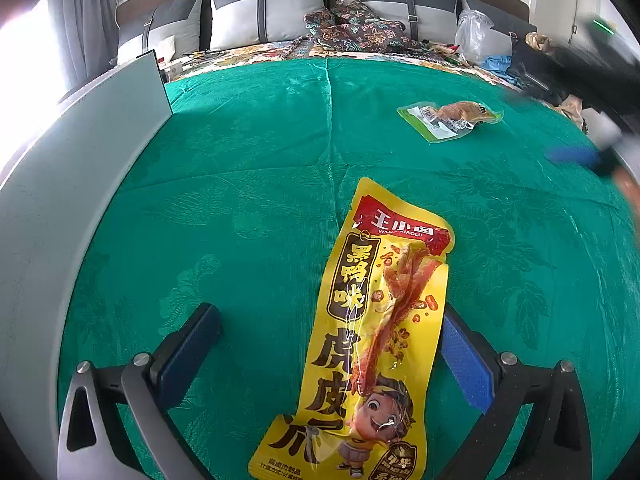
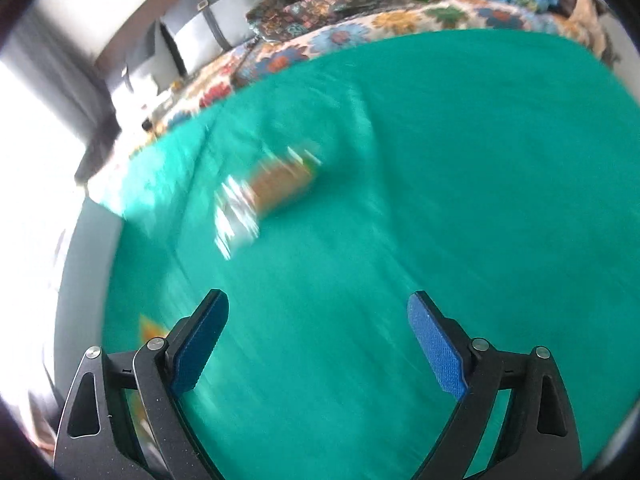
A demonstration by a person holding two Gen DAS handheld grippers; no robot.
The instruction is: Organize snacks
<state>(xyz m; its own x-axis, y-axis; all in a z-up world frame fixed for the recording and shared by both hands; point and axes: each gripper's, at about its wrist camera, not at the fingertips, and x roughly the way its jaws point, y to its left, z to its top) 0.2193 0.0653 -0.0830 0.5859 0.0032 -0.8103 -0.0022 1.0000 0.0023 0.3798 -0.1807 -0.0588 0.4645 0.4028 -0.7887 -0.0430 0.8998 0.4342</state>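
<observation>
A long yellow snack packet (image 1: 368, 340) with red top and black characters lies flat on the green cloth (image 1: 248, 184). My left gripper (image 1: 328, 344) is open, its blue-padded jaws either side of the packet's lower half, not closed on it. A small green-and-clear packet with brown food (image 1: 450, 118) lies farther off to the right. My right gripper (image 2: 318, 340) is open and empty above the green cloth (image 2: 460, 184); the small packet (image 2: 268, 192) shows blurred ahead of it to the left. The right gripper also shows blurred at the right edge of the left wrist view (image 1: 592, 152).
A grey upright panel (image 1: 80, 184) borders the cloth on the left. Behind the cloth are a floral bedspread (image 1: 256, 54), grey cushions (image 1: 264, 12), patterned fabric (image 1: 356, 28) and a clear plastic bag (image 1: 474, 34). A bright window is at left.
</observation>
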